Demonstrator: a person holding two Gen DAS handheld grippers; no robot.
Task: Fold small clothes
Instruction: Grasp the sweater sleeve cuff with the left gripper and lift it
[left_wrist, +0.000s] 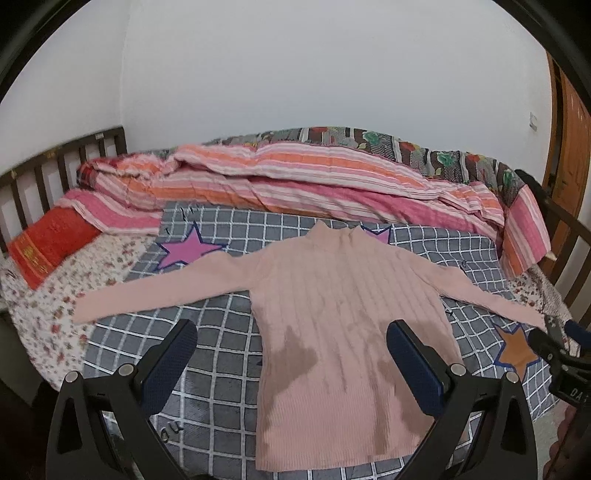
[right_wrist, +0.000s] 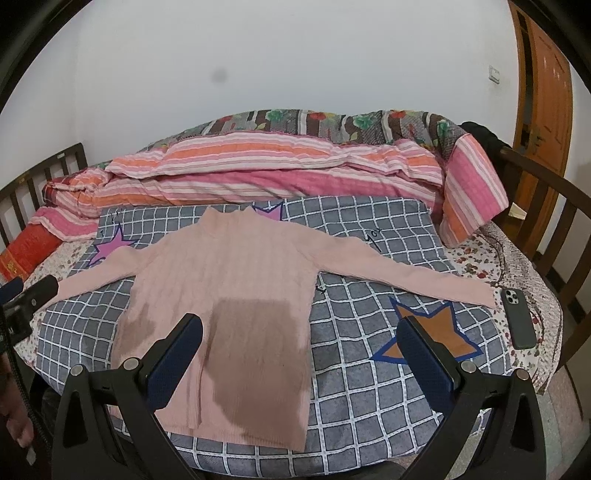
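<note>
Pink ribbed sweater (left_wrist: 332, 314) lies flat and face up on the grey checked sheet (left_wrist: 221, 387) of the bed, both sleeves stretched out to the sides, collar toward the wall, with no fold made yet, so by my reading all of the folding is still ahead of you. Your left gripper (left_wrist: 291, 354) and right gripper (right_wrist: 301, 354) both hover above the hem end, fingers spread wide and holding nothing. Darker patches mark the lower body of the knit. Beyond it the striped quilt (left_wrist: 295, 177) is bunched clear of the garment; a phone (right_wrist: 517, 317) sits just beside the right cuff, so mind it when you take that sleeve.
</note>
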